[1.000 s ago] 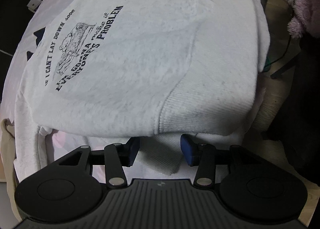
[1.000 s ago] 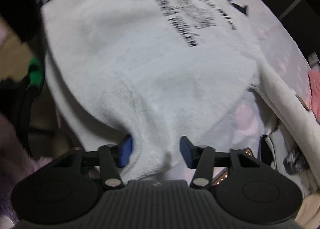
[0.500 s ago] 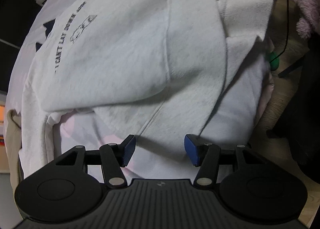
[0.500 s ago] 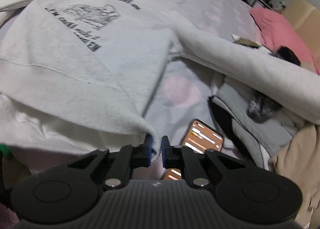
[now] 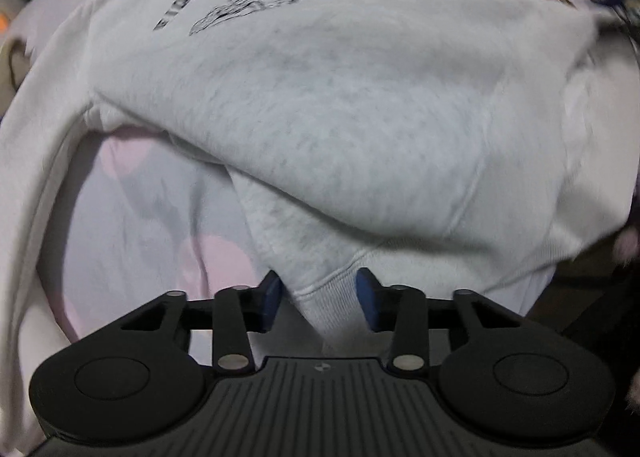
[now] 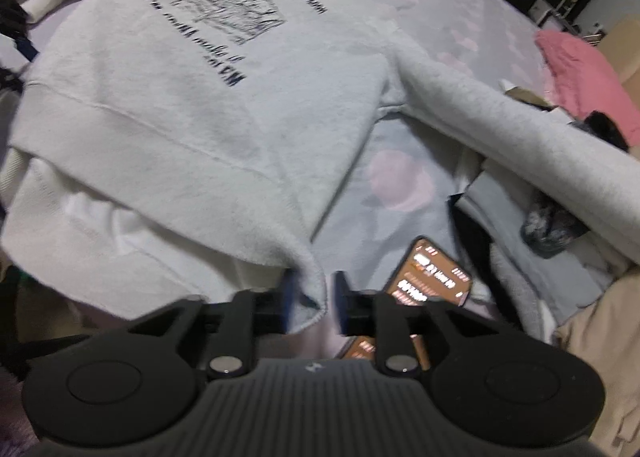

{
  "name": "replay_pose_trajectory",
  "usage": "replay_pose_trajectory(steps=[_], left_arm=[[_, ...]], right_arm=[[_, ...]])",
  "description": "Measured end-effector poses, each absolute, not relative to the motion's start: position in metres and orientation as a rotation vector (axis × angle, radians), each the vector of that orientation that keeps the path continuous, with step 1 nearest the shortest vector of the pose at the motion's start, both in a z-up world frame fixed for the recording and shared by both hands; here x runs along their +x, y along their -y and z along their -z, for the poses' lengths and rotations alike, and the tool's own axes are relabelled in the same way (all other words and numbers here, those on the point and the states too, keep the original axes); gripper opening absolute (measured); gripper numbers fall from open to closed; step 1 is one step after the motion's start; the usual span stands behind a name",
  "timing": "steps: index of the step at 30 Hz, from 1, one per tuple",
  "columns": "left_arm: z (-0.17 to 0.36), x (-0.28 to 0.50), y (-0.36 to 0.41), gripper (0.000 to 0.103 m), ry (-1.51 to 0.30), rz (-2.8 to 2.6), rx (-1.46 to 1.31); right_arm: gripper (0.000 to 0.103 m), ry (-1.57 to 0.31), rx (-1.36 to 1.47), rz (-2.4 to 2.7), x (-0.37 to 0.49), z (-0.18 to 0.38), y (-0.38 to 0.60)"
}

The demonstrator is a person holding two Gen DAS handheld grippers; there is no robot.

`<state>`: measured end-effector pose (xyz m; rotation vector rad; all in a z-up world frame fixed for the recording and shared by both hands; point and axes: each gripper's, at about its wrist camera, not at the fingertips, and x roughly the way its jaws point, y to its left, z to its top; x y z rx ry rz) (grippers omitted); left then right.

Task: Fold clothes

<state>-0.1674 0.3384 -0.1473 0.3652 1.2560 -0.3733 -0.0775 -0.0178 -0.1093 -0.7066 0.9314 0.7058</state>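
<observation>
The sweatshirt's ribbed hem corner sits between the spread left tool; the right tool, seemingly released, straddles its other corner beside a phone.

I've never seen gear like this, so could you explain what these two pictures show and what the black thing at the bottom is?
No robot here: a person holds a two-finger gripper in each hand, each with a camera looking along its fingers. One picture comes from the left gripper, the other from the right gripper. A pale grey sweatshirt with printed lettering lies on a pink-spotted bedcover. Both grippers are open with the sweatshirt's hem between their blue fingers, not clamped. A lit phone lies nearby.
</observation>
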Motion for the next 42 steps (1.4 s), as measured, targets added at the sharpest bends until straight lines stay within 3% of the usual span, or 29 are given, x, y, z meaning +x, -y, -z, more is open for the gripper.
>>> replay_pose_trajectory(steps=[1, 5, 6, 9, 11, 12, 13, 22, 28, 33, 38, 42], left_arm=[[0.146, -0.166, -0.339, 0.029, -1.261, 0.369, 0.349], [0.140, -0.168, -0.339, 0.019, -1.276, 0.360, 0.305], [0.138, -0.169, -0.337, 0.018, -1.279, 0.353, 0.302], [0.128, -0.175, -0.332, 0.015, -1.288, 0.336, 0.296], [0.118, -0.178, -0.334, 0.013, -1.294, 0.319, 0.274], [0.110, -0.180, -0.335, 0.013, -1.296, 0.308, 0.252], [0.103, -0.182, -0.338, 0.013, -1.298, 0.296, 0.230], [0.032, -0.204, -0.405, 0.012, -1.403, 0.126, -0.007], [0.058, -0.210, -0.446, 0.014, -1.539, 0.025, -0.093], [0.083, -0.201, -0.436, 0.022, -1.600, 0.018, -0.007], [0.076, -0.202, -0.433, 0.022, -1.568, 0.019, 0.019], [0.064, -0.204, -0.427, 0.028, -1.494, 0.056, 0.012]], right_arm=[[0.049, -0.949, -0.714, -0.718, -0.080, 0.112, 0.018], [0.051, -1.019, -0.749, -0.771, -0.089, 0.123, 0.018], [0.048, -1.013, -0.769, -0.782, -0.094, 0.124, 0.017], [0.025, -0.994, -0.829, -0.815, -0.109, 0.125, 0.011], [0.023, -0.981, -0.869, -0.837, -0.119, 0.126, 0.008], [0.012, -0.974, -0.889, -0.848, -0.124, 0.127, 0.006], [0.008, -0.967, -0.906, -0.858, -0.128, 0.127, 0.005], [0.004, -0.841, -1.068, -0.898, -0.153, 0.083, 0.006], [0.004, -0.843, -1.263, -0.980, -0.163, 0.091, 0.004], [0.005, -0.850, -1.335, -1.077, -0.174, 0.103, -0.006], [0.011, -0.866, -1.326, -1.125, -0.175, 0.099, -0.005], [0.030, -0.931, -1.253, -1.214, -0.174, 0.086, -0.004]])
